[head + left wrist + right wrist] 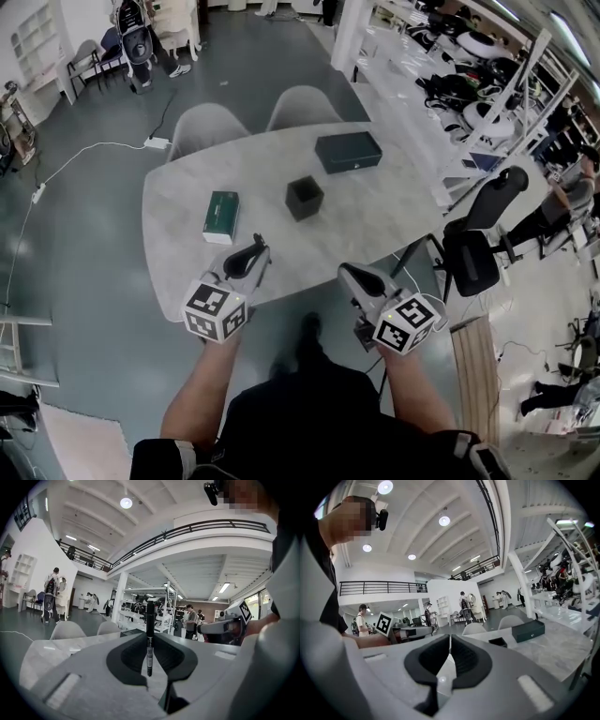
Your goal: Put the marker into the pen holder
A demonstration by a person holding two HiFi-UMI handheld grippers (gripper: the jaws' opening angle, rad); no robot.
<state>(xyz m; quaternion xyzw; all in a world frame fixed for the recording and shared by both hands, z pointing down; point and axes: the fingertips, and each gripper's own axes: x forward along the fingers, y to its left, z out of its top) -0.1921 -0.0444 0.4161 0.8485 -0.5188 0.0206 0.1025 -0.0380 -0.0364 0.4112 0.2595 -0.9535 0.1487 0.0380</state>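
Observation:
In the left gripper view a black marker point(150, 616) stands upright, pinched between the jaws of my left gripper point(150, 638), which is shut on it. In the head view the left gripper point(254, 251) hovers over the table's near edge, short of the black square pen holder point(305, 198) at mid-table. My right gripper point(350, 273) is held off the near edge to the right. Its jaws point(450, 640) are shut with nothing between them. From the right gripper view, the pen holder point(497, 641) sits ahead on the table.
A green book point(221, 217) lies left of the holder and a dark flat box point(348, 151) lies beyond it. Two grey chairs point(208, 126) stand at the table's point(169, 216) far side and a black office chair point(473, 246) at the right. Shelving lines the right wall.

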